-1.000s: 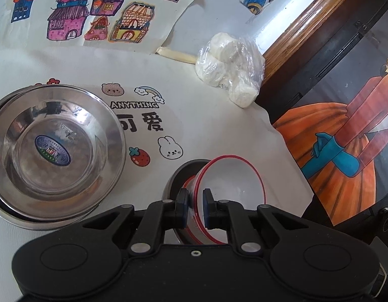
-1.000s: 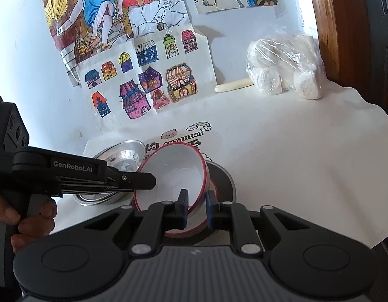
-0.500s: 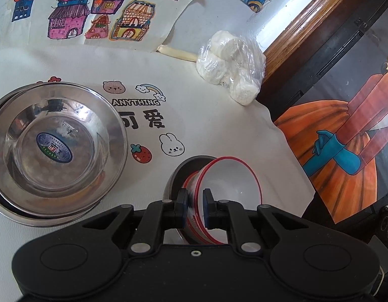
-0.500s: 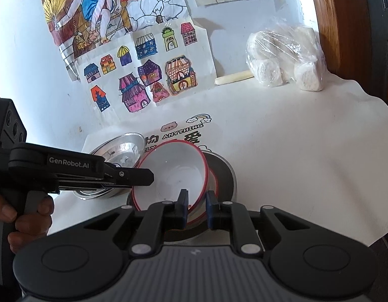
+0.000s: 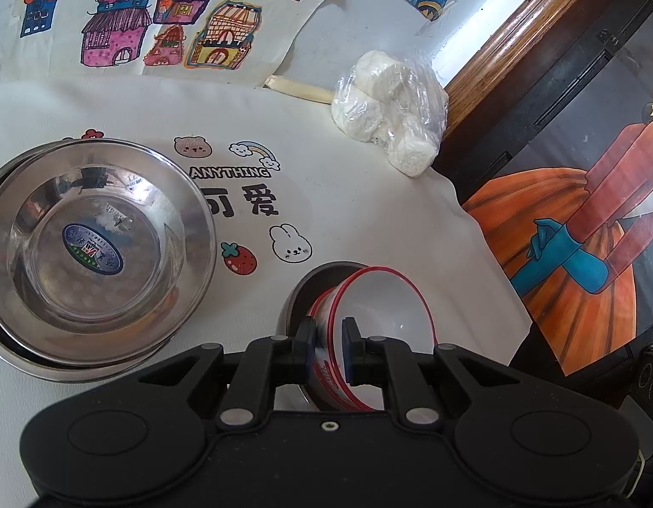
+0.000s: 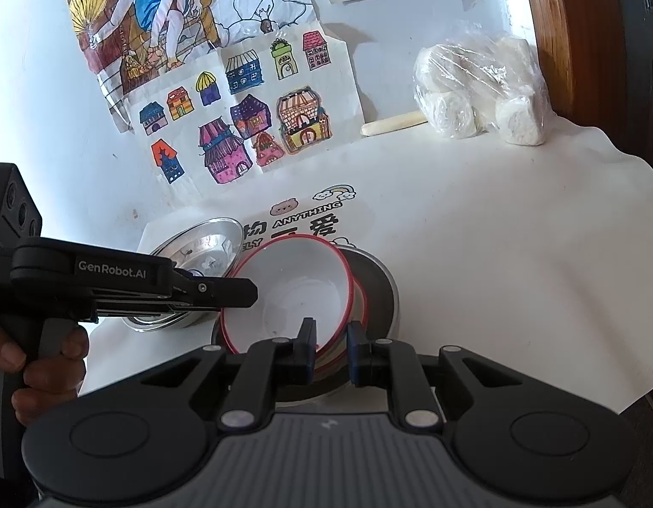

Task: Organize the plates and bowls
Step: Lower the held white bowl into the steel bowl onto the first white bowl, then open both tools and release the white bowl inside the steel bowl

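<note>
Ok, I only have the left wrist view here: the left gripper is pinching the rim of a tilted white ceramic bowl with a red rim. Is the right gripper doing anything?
Observer: Yes. The right gripper is shut on the near rim of that same white ceramic bowl with a red rim, so both grippers hold it.
Reviewer: From that side, where does the left gripper meet the bowl?
Observer: At the bowl's left rim, reaching in level from the left edge of the right wrist view.
Reviewer: Any sign of the person?
Observer: A hand is wrapped around the left gripper's black handle, low at the left edge.
</note>
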`<act>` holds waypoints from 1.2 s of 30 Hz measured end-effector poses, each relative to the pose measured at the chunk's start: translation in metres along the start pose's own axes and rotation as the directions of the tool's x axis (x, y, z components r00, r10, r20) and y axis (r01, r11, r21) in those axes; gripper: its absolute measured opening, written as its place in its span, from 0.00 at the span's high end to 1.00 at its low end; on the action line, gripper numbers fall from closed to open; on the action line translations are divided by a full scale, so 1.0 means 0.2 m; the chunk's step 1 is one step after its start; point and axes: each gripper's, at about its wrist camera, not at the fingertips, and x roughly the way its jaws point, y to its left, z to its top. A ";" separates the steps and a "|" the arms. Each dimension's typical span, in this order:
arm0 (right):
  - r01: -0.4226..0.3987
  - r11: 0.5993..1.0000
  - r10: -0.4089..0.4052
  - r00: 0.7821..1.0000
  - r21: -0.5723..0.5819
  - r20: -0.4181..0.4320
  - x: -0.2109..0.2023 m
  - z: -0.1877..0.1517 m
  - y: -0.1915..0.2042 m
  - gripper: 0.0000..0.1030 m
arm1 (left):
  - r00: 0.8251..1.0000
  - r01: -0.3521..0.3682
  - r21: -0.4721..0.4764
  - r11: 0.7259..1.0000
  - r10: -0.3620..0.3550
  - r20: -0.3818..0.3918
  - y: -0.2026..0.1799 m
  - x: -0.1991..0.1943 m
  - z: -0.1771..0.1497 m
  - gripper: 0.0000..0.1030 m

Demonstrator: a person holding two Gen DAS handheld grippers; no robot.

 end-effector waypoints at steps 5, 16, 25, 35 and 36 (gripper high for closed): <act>-0.002 1.000 0.002 1.000 0.004 0.000 0.00 0.00 0.00 0.83 | 1.000 -0.001 0.002 1.000 0.001 0.000 0.00 0.00 0.00 0.87; -0.007 1.000 0.007 1.000 0.013 0.002 0.00 -0.01 -0.01 0.80 | 1.000 0.005 0.001 1.000 -0.005 0.013 0.00 -0.01 0.00 0.82; -0.021 1.000 0.020 1.000 0.005 0.019 -0.03 -0.01 -0.01 0.77 | 0.997 -0.024 0.045 0.999 0.020 0.076 -0.04 -0.08 0.00 0.64; -0.023 1.000 0.023 0.998 0.012 0.055 -0.07 0.00 -0.04 0.63 | 0.979 -0.116 0.102 0.988 0.097 0.178 -0.11 -0.15 -0.01 0.14; -0.022 1.000 0.021 0.998 0.013 0.056 -0.07 0.00 -0.04 0.58 | 0.978 -0.123 0.104 0.987 0.103 0.184 -0.11 -0.15 -0.01 0.06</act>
